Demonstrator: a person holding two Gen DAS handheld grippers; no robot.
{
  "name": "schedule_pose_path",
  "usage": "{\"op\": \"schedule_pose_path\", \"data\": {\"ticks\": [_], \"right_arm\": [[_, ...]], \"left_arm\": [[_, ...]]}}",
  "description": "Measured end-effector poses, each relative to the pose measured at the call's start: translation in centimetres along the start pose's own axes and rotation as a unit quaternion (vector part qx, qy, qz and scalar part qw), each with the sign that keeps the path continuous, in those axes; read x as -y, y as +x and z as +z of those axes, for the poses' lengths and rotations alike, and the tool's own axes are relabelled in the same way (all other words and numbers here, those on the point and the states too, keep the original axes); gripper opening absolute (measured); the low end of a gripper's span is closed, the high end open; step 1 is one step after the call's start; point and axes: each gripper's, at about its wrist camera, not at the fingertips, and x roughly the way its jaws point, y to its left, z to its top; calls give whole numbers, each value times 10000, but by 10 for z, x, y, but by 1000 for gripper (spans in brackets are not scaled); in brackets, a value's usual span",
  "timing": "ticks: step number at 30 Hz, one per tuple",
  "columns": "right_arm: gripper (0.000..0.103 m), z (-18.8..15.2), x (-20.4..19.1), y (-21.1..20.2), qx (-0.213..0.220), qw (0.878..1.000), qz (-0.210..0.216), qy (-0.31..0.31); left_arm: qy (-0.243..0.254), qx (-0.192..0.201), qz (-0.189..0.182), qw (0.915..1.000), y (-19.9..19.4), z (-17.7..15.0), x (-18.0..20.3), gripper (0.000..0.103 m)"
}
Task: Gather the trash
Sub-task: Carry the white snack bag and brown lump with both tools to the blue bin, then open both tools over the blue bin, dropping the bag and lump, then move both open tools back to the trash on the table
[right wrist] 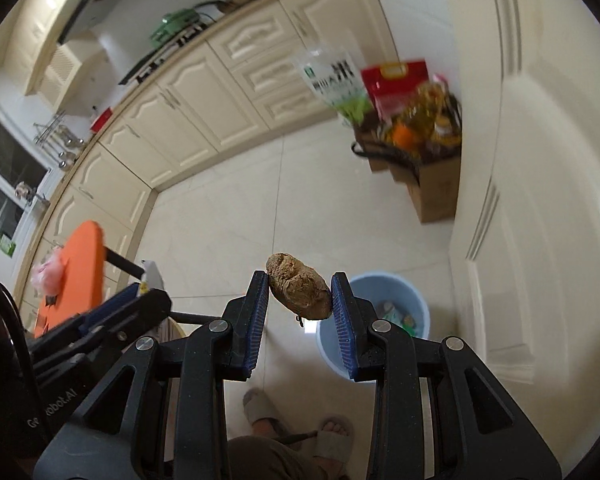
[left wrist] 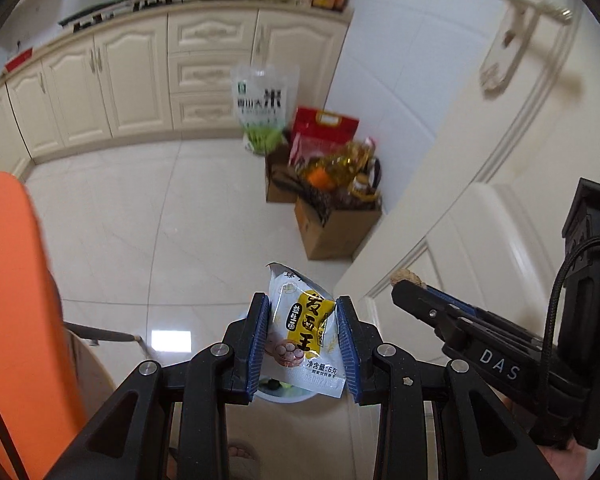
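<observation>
My left gripper point(left wrist: 302, 305) is shut on a white and yellow food packet point(left wrist: 305, 330), which stands crumpled between the blue pads. Directly beneath it shows part of the pale blue trash bin point(left wrist: 278, 394). In the right wrist view my right gripper point(right wrist: 300, 286) is shut on a brown lumpy piece of food scrap point(right wrist: 299, 286). The same pale blue bin point(right wrist: 388, 304) stands on the floor just right of and below it, with some trash inside. The right gripper point(left wrist: 410, 284) also shows at the right of the left wrist view, and the left gripper point(right wrist: 134, 294) at the left of the right wrist view.
An orange tabletop point(left wrist: 16, 300) lies at the left. Cardboard boxes with an oil bottle and bags point(left wrist: 332, 192) stand on the tiled floor by a cream door point(left wrist: 520, 140). Cream kitchen cabinets point(left wrist: 140, 76) line the back. A person's slippered feet point(right wrist: 332, 436) stand below.
</observation>
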Motion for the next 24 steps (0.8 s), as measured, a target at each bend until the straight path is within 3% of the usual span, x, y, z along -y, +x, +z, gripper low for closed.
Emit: {"op": "schedule_pose_path", "data": {"ticks": [6,8,9,10,12,14,16,20,24], "right_arm": [[32,4,29,44,-314,9990,14,316],[33,4,37,52,-355,9984,-30,430],[41,4,42,57,-395,9981,-62,468],[57,4,46,59,-405,9978,-105,512],[71,3,51,57,-347,9975,-171,595],[73,2,55,53,-289,9972,-196,656],[89,1,58,46,-210,9967,-255,747],[102,0,58,29,-59,9958,-331,848],[103,1,51,8,72,9955,-461,829]], "left_arm": [[-9,-538,78,9985,47,35,5,35],[0,-686,184,9975,64,68,-1,39],[-20,-759,263,9968,81,109,-9,53],[-38,-787,314,9964,91,126,-15,67],[-63,-719,402,9966,99,143,-10,79],[-13,-671,510,9964,101,150,-7,86],[38,-633,592,9962,88,137,-5,93],[168,-438,746,9961,67,120,4,101],[253,-157,788,9964,43,102,14,102]]}}
